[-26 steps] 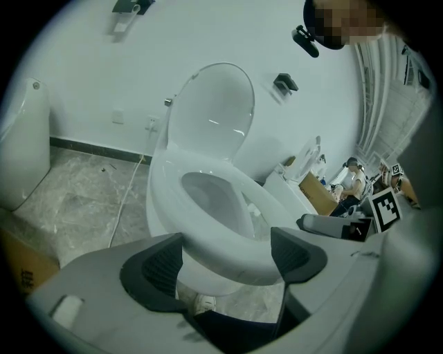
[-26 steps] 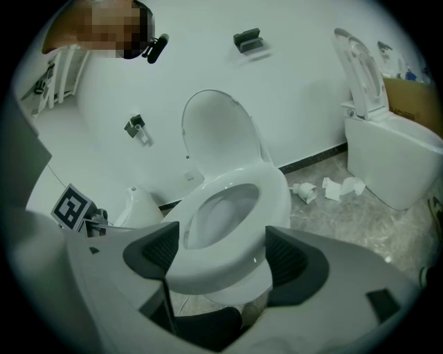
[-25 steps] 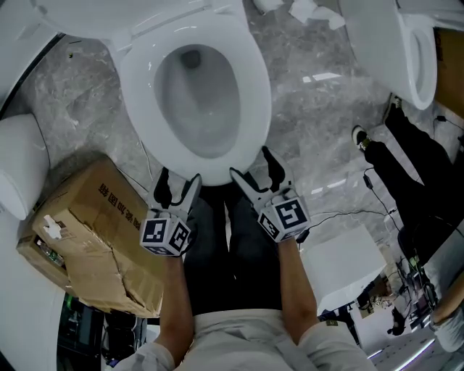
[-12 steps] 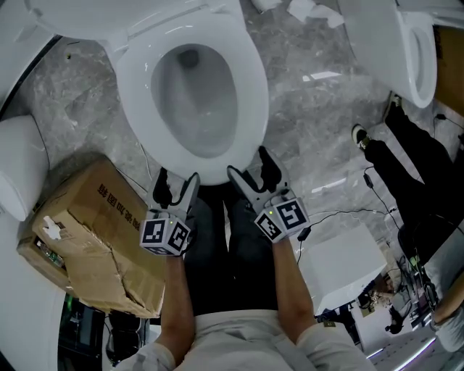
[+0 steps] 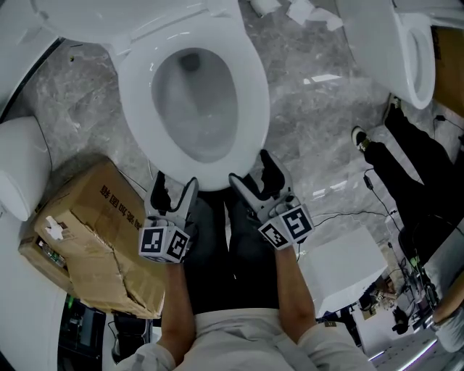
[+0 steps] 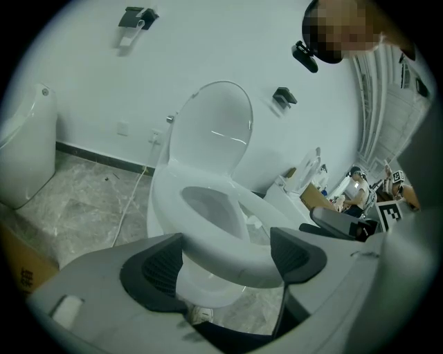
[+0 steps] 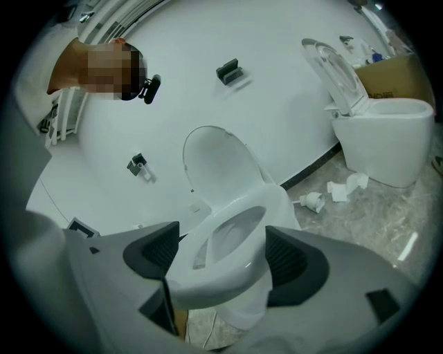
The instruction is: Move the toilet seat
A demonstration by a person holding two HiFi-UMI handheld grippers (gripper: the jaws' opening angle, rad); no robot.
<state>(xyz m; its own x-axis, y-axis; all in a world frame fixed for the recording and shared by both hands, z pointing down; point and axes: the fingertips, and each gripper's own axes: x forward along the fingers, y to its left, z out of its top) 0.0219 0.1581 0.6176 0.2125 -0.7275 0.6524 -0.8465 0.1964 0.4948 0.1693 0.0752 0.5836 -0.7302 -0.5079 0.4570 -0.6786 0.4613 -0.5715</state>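
Observation:
The white toilet has its seat (image 5: 250,109) lying flat on the bowl and its lid (image 6: 214,128) standing upright against the wall. My left gripper (image 5: 174,194) is open just in front of the seat's front edge, on the left. On the other side my right gripper (image 5: 257,176) is open at the same edge. In the left gripper view the seat (image 6: 221,231) shows between the spread jaws of the left gripper (image 6: 227,259). The right gripper view frames the seat (image 7: 239,238) between the jaws of the right gripper (image 7: 218,259). Neither gripper holds anything.
A torn cardboard box (image 5: 94,232) sits on the floor to the left, beside a white fixture (image 5: 22,167). A second toilet (image 5: 406,51) stands at the upper right, with crumpled paper (image 5: 308,11) near it. A white box (image 5: 341,264), cables and another person's legs (image 5: 406,167) fill the right.
Both grippers have drifted slightly back toward the person. Their jaws stay open and the seat has not moved.

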